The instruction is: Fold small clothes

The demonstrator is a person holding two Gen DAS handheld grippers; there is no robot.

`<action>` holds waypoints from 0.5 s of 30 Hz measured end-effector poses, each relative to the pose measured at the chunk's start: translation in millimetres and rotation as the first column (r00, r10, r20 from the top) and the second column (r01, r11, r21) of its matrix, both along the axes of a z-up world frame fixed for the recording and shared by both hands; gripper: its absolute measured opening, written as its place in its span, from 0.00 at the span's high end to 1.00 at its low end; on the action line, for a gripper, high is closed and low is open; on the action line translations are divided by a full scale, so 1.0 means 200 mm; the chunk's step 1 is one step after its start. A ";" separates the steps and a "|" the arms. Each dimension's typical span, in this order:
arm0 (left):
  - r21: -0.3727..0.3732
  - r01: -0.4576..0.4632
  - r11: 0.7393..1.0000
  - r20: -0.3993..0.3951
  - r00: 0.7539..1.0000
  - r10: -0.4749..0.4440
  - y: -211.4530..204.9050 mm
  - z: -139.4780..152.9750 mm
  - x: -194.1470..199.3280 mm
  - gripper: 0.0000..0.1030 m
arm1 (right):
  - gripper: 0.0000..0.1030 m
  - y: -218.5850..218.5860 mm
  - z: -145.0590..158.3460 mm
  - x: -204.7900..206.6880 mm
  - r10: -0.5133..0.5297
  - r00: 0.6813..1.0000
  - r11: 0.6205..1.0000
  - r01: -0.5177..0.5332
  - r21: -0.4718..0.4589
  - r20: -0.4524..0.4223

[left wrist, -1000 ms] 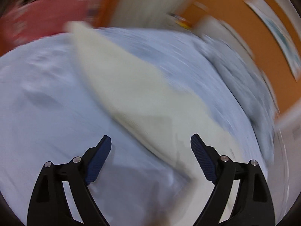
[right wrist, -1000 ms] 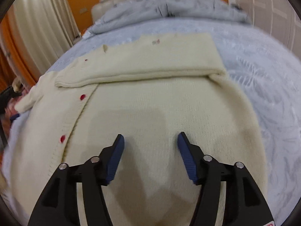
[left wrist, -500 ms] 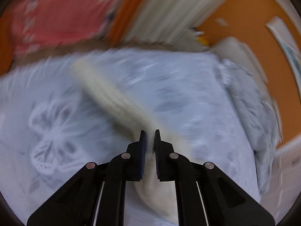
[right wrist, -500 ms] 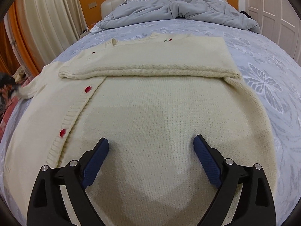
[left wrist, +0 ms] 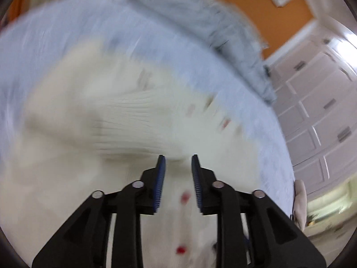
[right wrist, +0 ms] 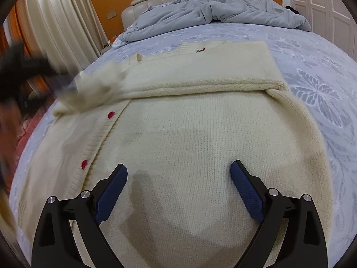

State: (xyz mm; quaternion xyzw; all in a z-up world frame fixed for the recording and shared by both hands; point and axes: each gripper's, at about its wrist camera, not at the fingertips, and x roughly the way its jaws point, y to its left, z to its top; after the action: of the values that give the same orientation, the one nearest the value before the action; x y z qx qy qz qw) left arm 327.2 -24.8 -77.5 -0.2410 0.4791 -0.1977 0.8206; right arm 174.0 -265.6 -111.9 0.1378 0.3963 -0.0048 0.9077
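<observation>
The cardigan (right wrist: pixel 189 138) lay spread flat on the bed (right wrist: pixel 312 62), right under and ahead of the right gripper (right wrist: pixel 178 187), which hung over the knit body with its jaws spread wide and nothing between them. One sleeve (right wrist: pixel 200 76) was already folded across the chest, well ahead of that gripper, its edge running straight from side to side. Off to that gripper's left came the action: the left gripper (left wrist: pixel 177 183), a dark blur in the right wrist view, was over the other sleeve (right wrist: pixel 93 91), which showed as a smeared cream lump near the upper red button (right wrist: pixel 111 114). From its own camera, the left gripper's jaws were opening, a narrow gap between the pads with no cloth pinched in it; the cardigan's button (left wrist: pixel 184 197) band showed through the gap, beneath the fingers. I judged the step in hand to be laying that second sleeve across the front. To do it well, the sleeve needed to land flat and roughly parallel to the first one, cuff not bunched, and the left gripper to lift clear without dragging knit along. The right gripper could usefully pin the body so nothing slid. This loose knit would likely stretch and snag on the ribbed pads. As for containers, there were none in either view, no basket or box.
</observation>
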 end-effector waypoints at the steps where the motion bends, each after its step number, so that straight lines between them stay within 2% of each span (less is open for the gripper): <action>1: -0.015 -0.040 0.999 -0.032 0.999 0.040 0.04 -0.07 -0.05 0.71 | 0.11 0.00 0.00 0.00 0.001 1.000 1.000 -0.001 0.008 -0.001; 3: -0.047 -0.138 0.989 -0.065 0.989 0.135 0.18 -0.17 -0.14 0.60 | 0.11 -0.01 0.01 0.01 0.002 1.000 1.000 -0.002 0.016 -0.012; 5: -0.060 -0.174 0.983 -0.024 0.985 0.172 0.30 -0.18 -0.19 0.60 | 0.11 0.00 0.05 0.02 -0.009 0.999 1.000 0.009 0.004 -0.032; 7: -0.036 -0.166 0.985 0.028 0.986 0.167 0.38 -0.18 -0.26 0.59 | 0.11 0.03 0.16 0.07 -0.041 0.999 0.999 0.041 0.026 0.003; 9: -0.049 -0.127 0.991 0.101 0.986 0.132 0.43 -0.20 -0.31 0.60 | 0.11 0.09 0.26 0.15 -0.023 0.998 0.999 0.021 0.038 0.053; 11: -0.034 -0.103 0.994 0.162 0.981 0.107 0.39 -0.23 -0.31 0.60 | 0.11 0.26 0.39 0.30 0.072 0.993 0.996 -0.066 -0.064 0.098; 12: -0.033 -0.106 0.994 0.166 0.980 0.110 0.38 -0.23 -0.32 0.60 | 0.11 0.39 0.44 0.38 0.165 0.980 0.976 -0.145 -0.165 0.113; 13: -0.037 -0.105 0.994 0.165 0.980 0.110 0.39 -0.23 -0.32 0.60 | 0.11 0.51 0.46 0.43 0.243 0.963 0.944 -0.208 -0.256 0.115; 14: -0.051 -0.105 0.993 0.168 0.979 0.112 0.40 -0.24 -0.33 0.60 | 0.11 0.65 0.45 0.49 0.343 0.935 0.883 -0.288 -0.372 0.092; 15: -0.061 -0.103 0.993 0.174 0.978 0.112 0.41 -0.24 -0.34 0.60 | 0.12 0.75 0.43 0.53 0.407 0.912 0.831 -0.341 -0.440 0.062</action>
State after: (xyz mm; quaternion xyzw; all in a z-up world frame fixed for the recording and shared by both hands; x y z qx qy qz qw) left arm 260.0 57.4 -125.9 -0.2692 0.3852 -0.1862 0.8628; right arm 279.8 -115.6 -25.8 -0.1409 0.3344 0.0986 0.9266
